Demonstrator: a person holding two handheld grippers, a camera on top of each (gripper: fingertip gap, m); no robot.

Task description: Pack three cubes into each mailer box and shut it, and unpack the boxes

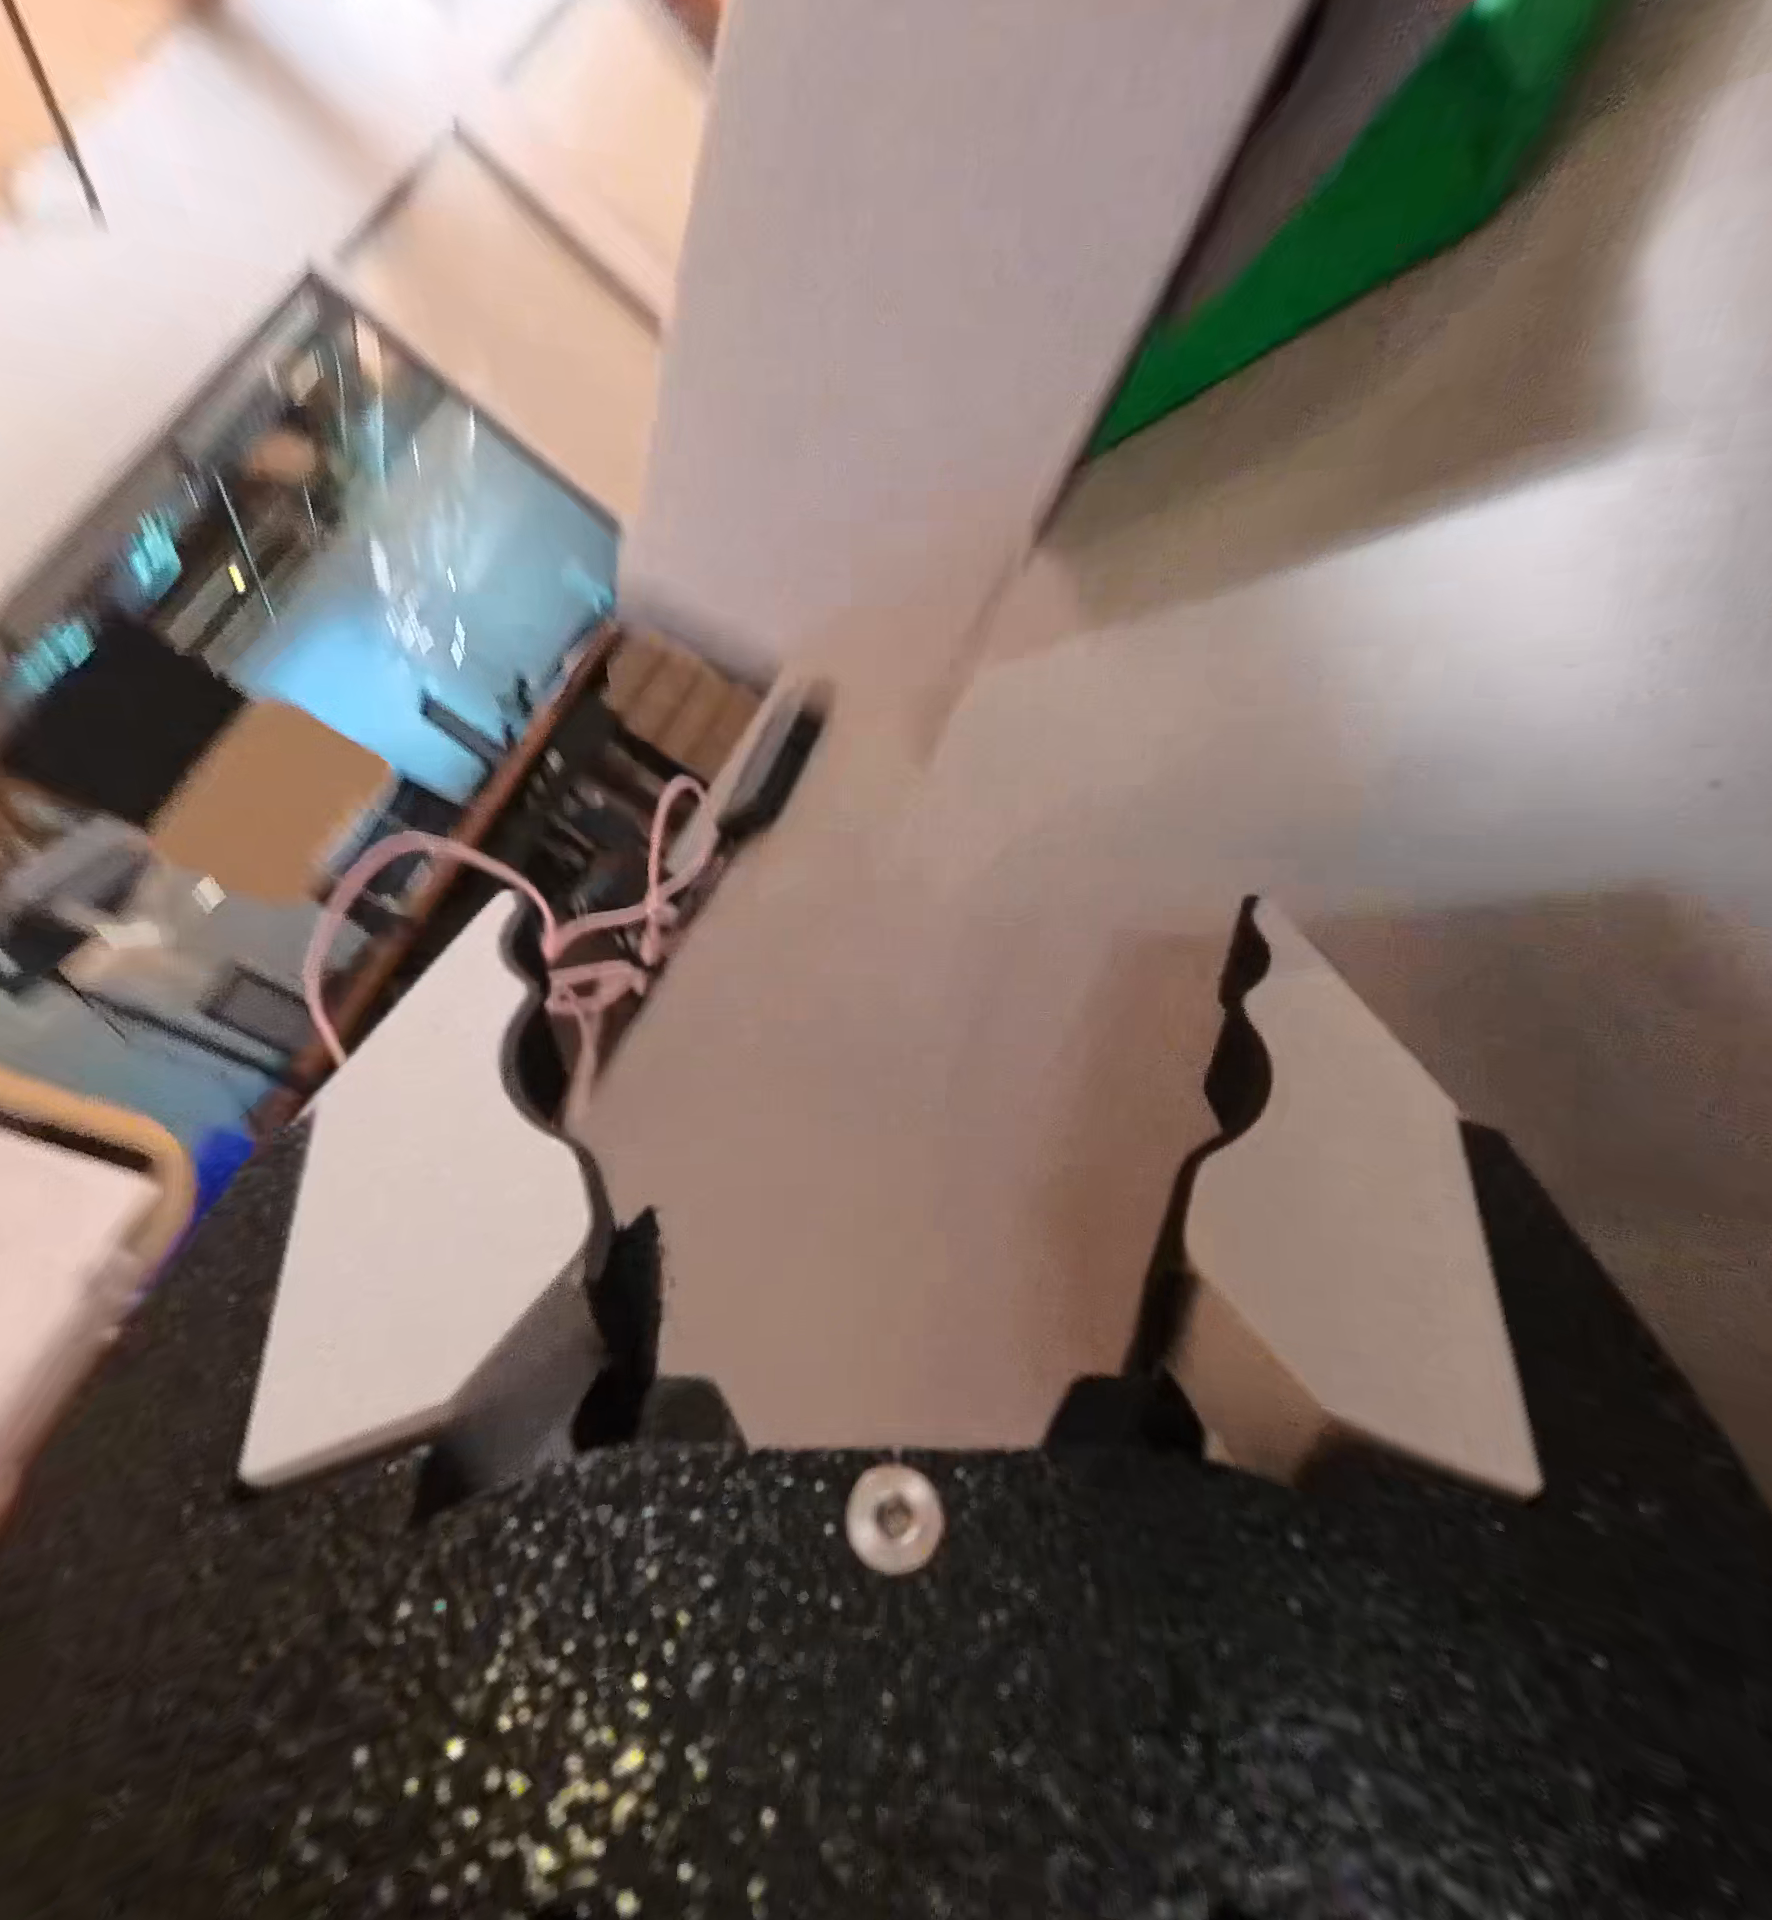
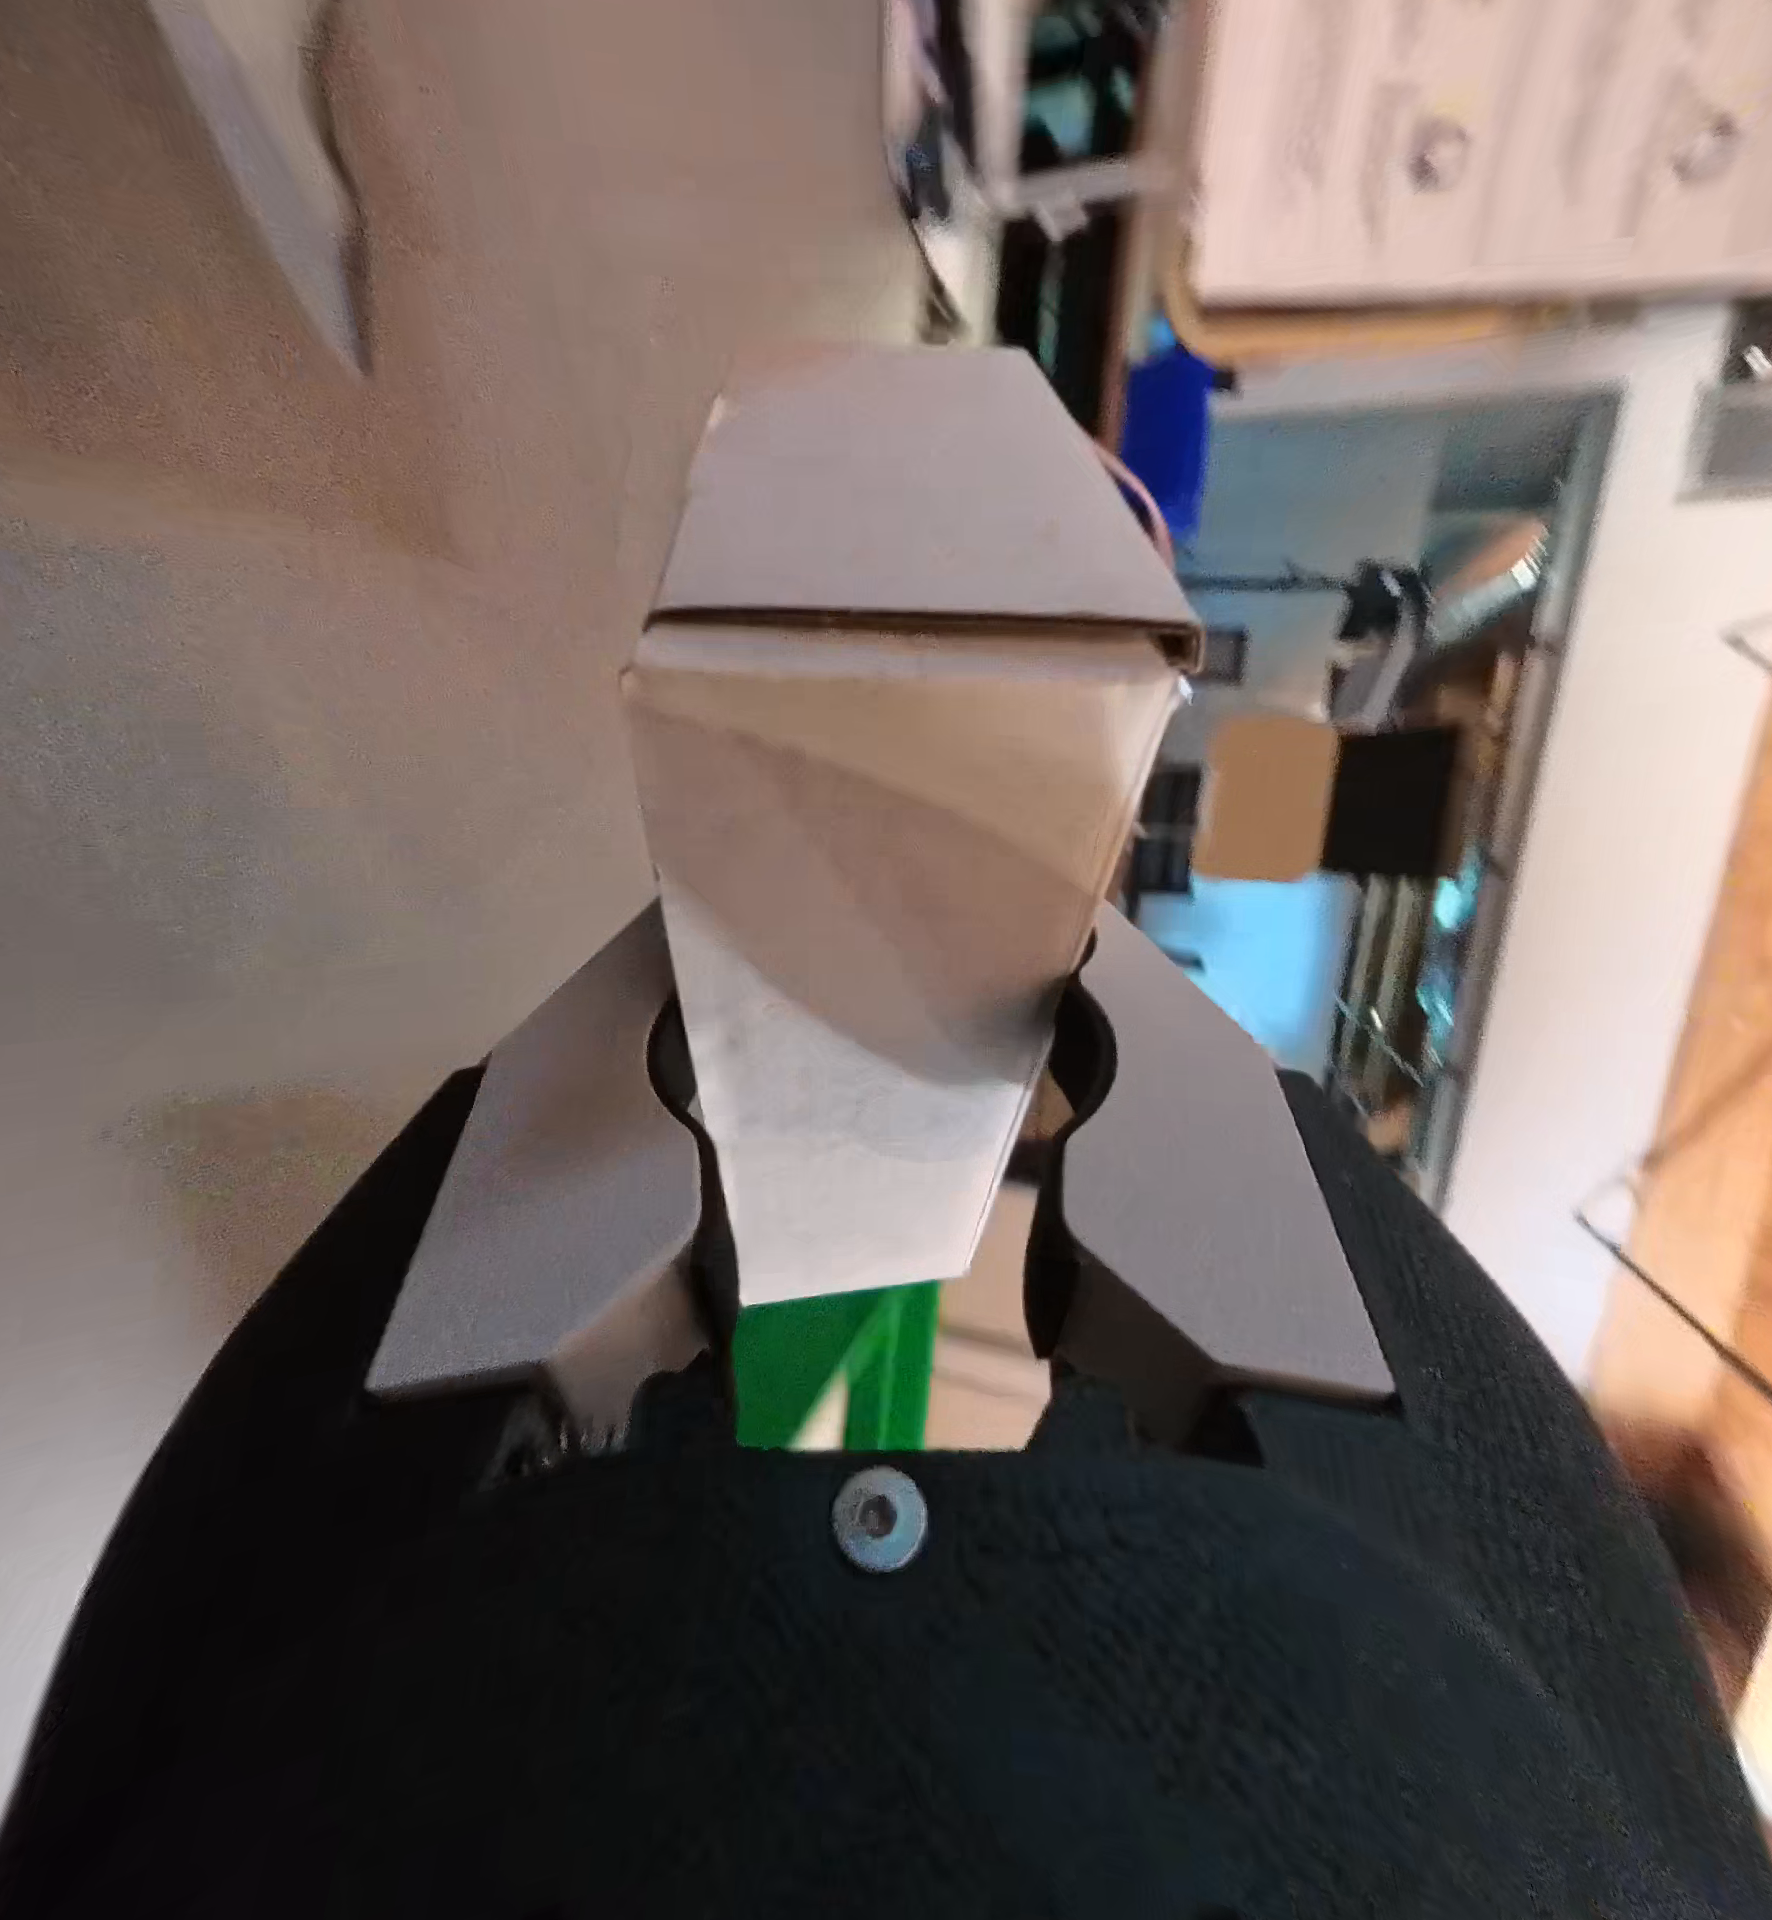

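Close in, the left gripper has its jaws set apart with a pale cardboard flap lying between them; the card fills most of the gap, but whether the fingers actually pinch it I cannot tell through the blur. The right gripper has its jaws closed in on a folded cardboard tab, both fingers pressing its edges. That tab runs straight ahead from the jaws, long axis in line with the fingers, ending in a creased fold further out. Beyond both grippers the mailer box rises as a tall pale panel, tilted, with something green just behind its edge. The box seems held up between the two tools, the right one having the surer hold. No cubes show. Farther off the room is smeared and unclear.
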